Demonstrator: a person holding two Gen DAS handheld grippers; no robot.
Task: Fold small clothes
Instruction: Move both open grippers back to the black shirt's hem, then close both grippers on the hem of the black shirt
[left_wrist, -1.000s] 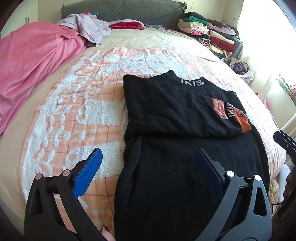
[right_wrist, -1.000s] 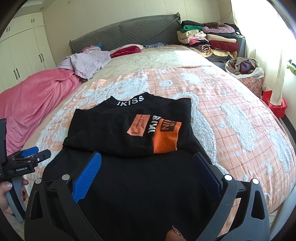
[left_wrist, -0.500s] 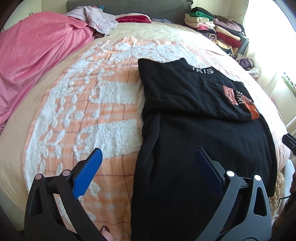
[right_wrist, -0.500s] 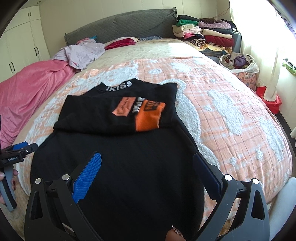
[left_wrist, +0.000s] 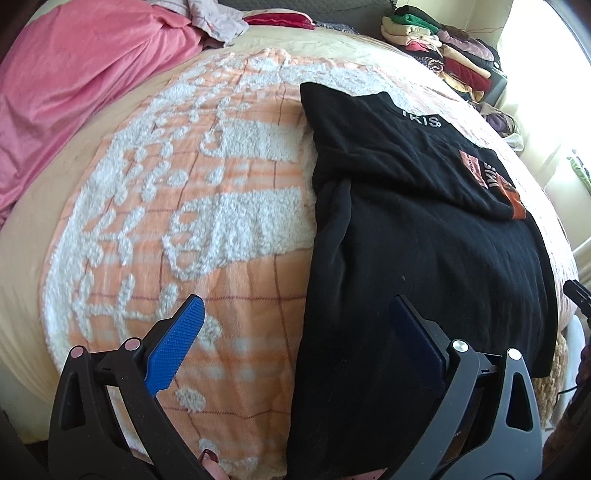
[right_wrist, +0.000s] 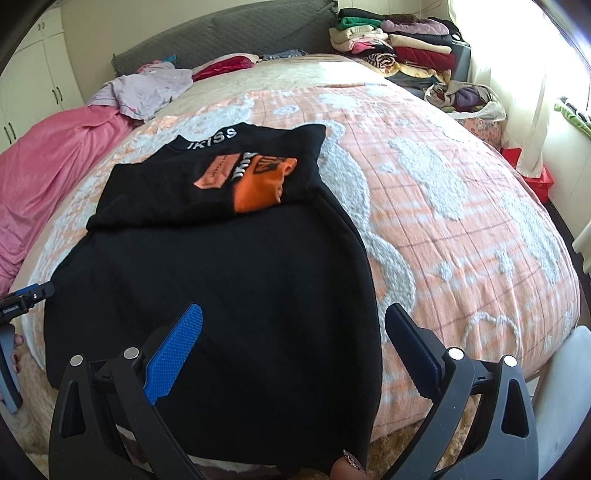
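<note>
**Black shirt: sleeves in, bottom hem fold is pending**

Black shirt (right_wrist: 221, 266) is lying flat on the orange-and-white blanket (right_wrist: 443, 206), collar pointing to 12 o'clock, hem hanging toward the bed edge at 6. Its upper part is sitting folded over the body, orange print (right_wrist: 258, 181) facing up.

Left gripper (left_wrist: 295, 332) is hovering with jaws spread wide and gripping nothing; it is straddling the shirt's left edge, one blue pad over blanket, the other over fabric. Right gripper (right_wrist: 291, 332) is likewise wide open and empty, straddling the right edge near the hem.

Judgement: the next step is looking like a bottom-to-top fold. To do it well:
- pinching both hem corners at matching height, each jaw taking all layers, not just the top one
- lifting evenly, carrying toward 12 o'clock, landing the hem just below the collar
- keeping side edges parallel so the stack isn't skewing

Risk: the doubled left edge is looking bunched, so a shallow grip may be dropping a layer.

Pink cover (left_wrist: 74, 92) is lying at 10 o'clock, folded clothes stack (right_wrist: 399, 48) at 1 o'clock, both well apart.
</note>
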